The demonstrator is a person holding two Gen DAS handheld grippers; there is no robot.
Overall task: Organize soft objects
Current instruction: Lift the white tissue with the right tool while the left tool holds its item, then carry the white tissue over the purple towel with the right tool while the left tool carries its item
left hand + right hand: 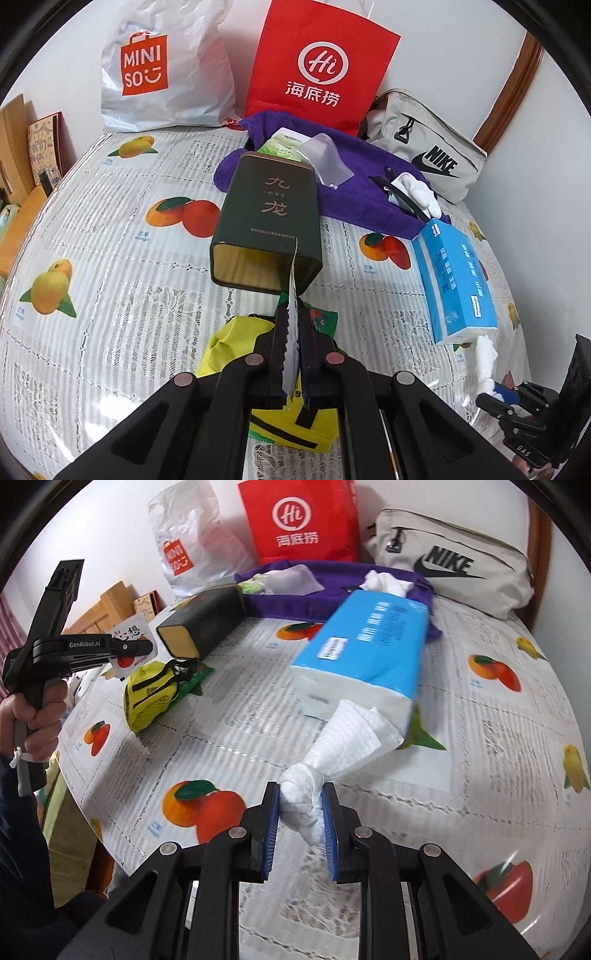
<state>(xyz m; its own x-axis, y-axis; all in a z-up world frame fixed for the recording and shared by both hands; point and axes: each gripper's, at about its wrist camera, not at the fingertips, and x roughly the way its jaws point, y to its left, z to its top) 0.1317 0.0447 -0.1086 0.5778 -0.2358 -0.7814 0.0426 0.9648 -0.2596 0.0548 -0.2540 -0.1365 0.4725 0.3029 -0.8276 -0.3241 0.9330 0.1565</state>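
Observation:
My left gripper (293, 314) is shut on a flat white snack packet (292, 328), held above a yellow pouch (236, 339); it also shows in the right wrist view (142, 648) with the packet (129, 642). My right gripper (300, 797) is shut on a twisted white tissue (303, 805) pulled from the blue tissue pack (365, 642), which lies on the table. The pack (454, 280) and the tissue (485, 362) show at the right of the left wrist view. A dark green tin (266, 225) lies on its side, open end toward me.
A purple towel (354, 195) holds a clear pouch (325, 155) and white gloves (417, 192). A Miniso bag (162, 66), a red paper bag (317, 66) and a Nike bag (428, 155) stand at the back wall. The table (110, 258) has a fruit-print cover.

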